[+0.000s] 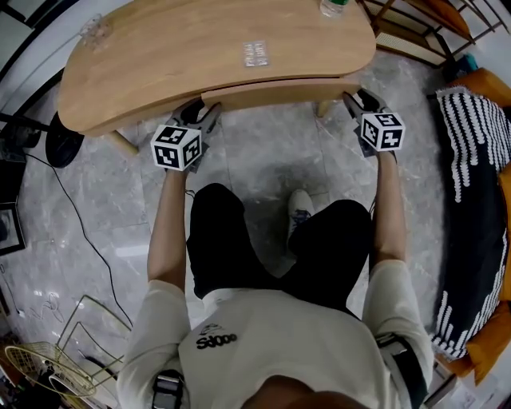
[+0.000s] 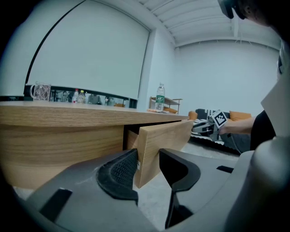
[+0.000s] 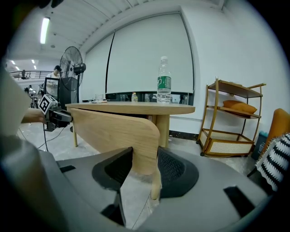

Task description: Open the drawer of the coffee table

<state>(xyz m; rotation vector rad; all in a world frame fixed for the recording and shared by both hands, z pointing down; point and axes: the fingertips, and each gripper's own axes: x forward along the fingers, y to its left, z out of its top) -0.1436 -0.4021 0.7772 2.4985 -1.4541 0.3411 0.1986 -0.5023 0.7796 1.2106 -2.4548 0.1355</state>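
We kneel on the grey stone floor (image 1: 263, 160) facing the curved wooden bench (image 1: 200, 56), with one gripper at each end of the drawer front (image 1: 279, 89), which sits under the near edge of the top. The left gripper (image 1: 204, 110) takes the left end of that panel: in the left gripper view its fingers (image 2: 121, 174) pinch the board, the ribbed pad against the rear face and the other finger against the front face. The right gripper (image 1: 359, 100) takes the rounded right end, and in the right gripper view both pads press flat on the two faces of the board. The drawer is partly out. The left gripper view shows a dark gap between the panel and the bench frame, with the drawer side visible behind the panel. Both grippers point slightly downward toward the bench. On the top, a plastic bottle (image 1: 334, 6) with a green label stands near the far right edge, and a clear glass (image 1: 94, 30) stands at the far left. A wooden shelf (image 3: 231, 118) stands to the right of the bench.
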